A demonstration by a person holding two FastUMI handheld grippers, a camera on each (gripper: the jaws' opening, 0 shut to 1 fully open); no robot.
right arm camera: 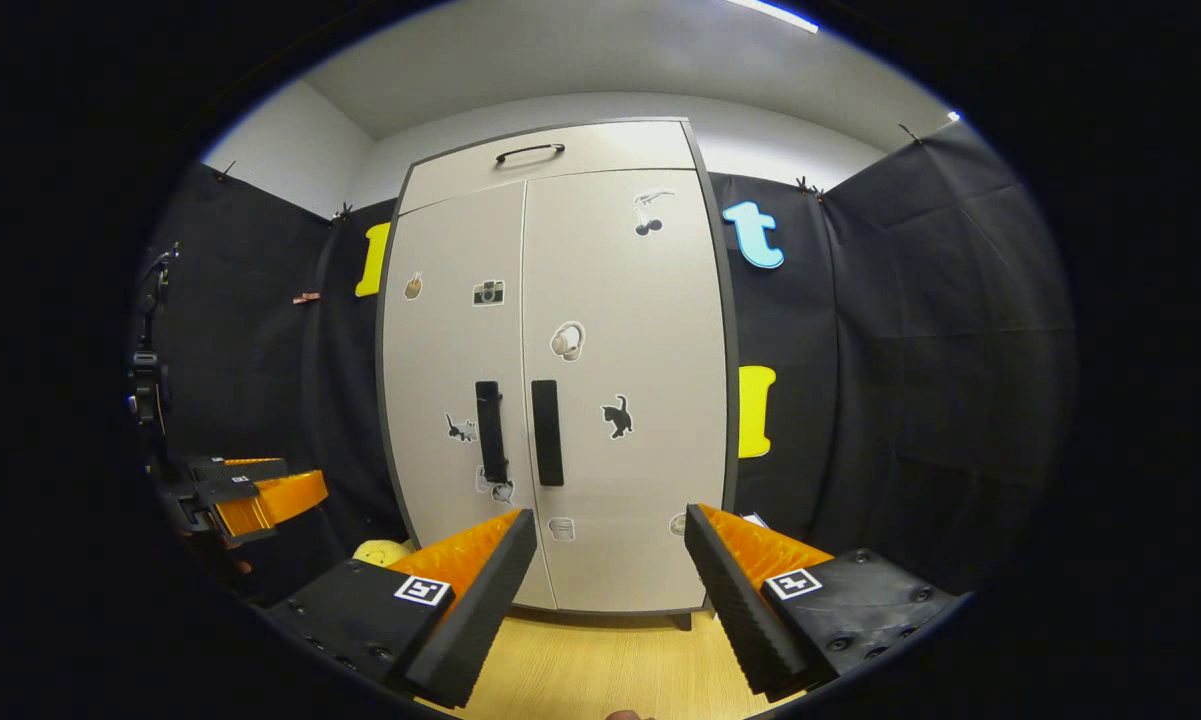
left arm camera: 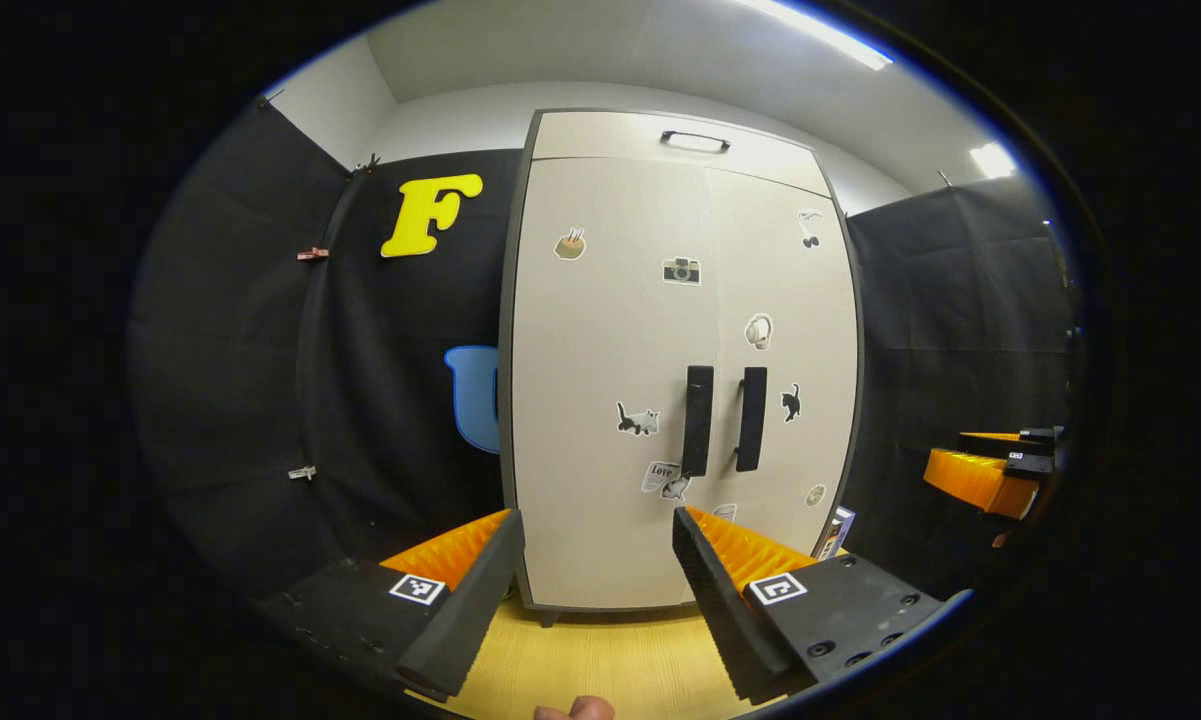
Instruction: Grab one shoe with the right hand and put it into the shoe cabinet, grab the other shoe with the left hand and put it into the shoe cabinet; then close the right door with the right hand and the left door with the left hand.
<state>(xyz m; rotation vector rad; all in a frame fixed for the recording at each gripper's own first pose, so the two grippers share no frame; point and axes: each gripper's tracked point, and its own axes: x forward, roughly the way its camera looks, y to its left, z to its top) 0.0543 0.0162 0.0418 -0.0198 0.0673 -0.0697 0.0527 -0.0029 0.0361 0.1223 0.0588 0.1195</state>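
Both claws gape wide and carry nothing — the left gripper [left arm camera: 595, 590] and right gripper [right arm camera: 610, 600] are held level, fingers pointing straight at the shoe cabinet [right arm camera: 560, 380], well back from it. Its left door [left arm camera: 605, 380] and right door [left arm camera: 785, 370] sit flush, so I judge the closing done; no shoes visible — simply stay clear of the handles

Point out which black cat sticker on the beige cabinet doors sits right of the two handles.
The upright black cat sticker on the right door; the crouching cat sticker sits left of the black handles.
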